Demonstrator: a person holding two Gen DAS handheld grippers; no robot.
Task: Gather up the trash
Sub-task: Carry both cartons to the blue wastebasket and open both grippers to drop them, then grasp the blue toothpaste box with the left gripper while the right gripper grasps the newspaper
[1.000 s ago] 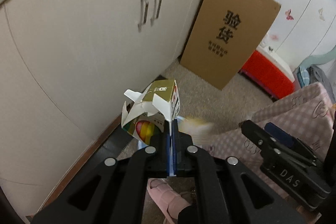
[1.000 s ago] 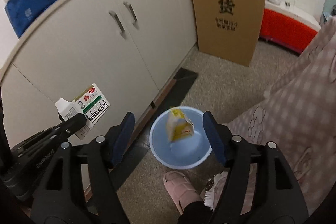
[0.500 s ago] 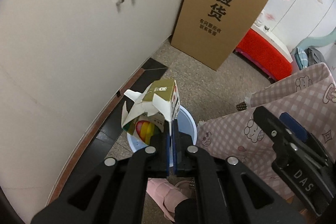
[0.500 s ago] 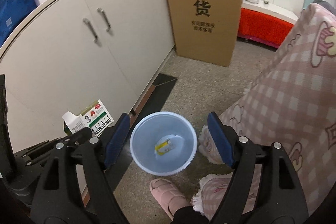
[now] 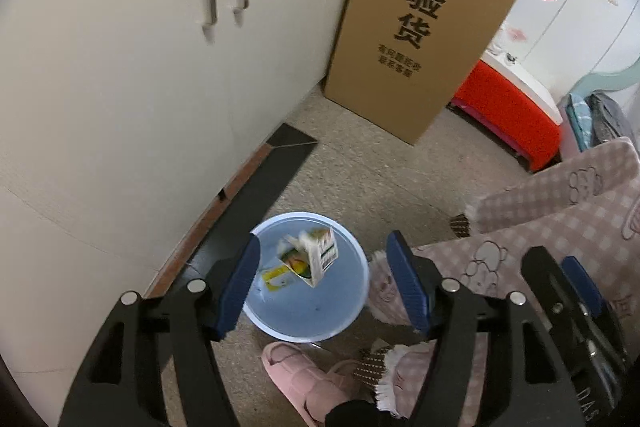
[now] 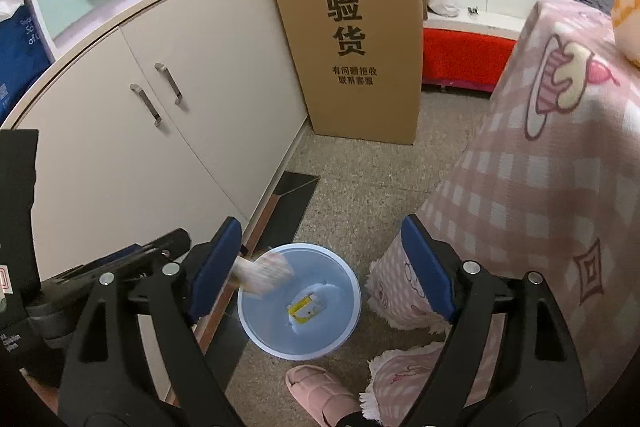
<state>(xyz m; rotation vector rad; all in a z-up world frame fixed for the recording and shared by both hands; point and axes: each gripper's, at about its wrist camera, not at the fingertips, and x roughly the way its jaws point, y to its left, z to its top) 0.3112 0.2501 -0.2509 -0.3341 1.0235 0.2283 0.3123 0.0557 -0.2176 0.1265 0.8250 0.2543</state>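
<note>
Left gripper (image 5: 322, 285) jaws just sprung apart, empty; medicine carton (image 5: 314, 257) dropping over blue bin (image 5: 352, 323); right gripper (image 6: 322, 269) spread, empty; hold both above bin rim until carton lands

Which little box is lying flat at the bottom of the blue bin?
The small yellow box lies flat on the blue bin's bottom. The bigger carton with the colourful picture is tilted, above it, mid-drop.

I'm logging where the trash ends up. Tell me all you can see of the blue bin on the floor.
The blue bin is a round, open-topped pail that looks like pale translucent plastic, upright on the speckled floor beside the cabinet's dark base strip. A small yellow packet lies at its bottom; a carton is tumbling in over its mouth, blurred. Nothing grips it.
</note>
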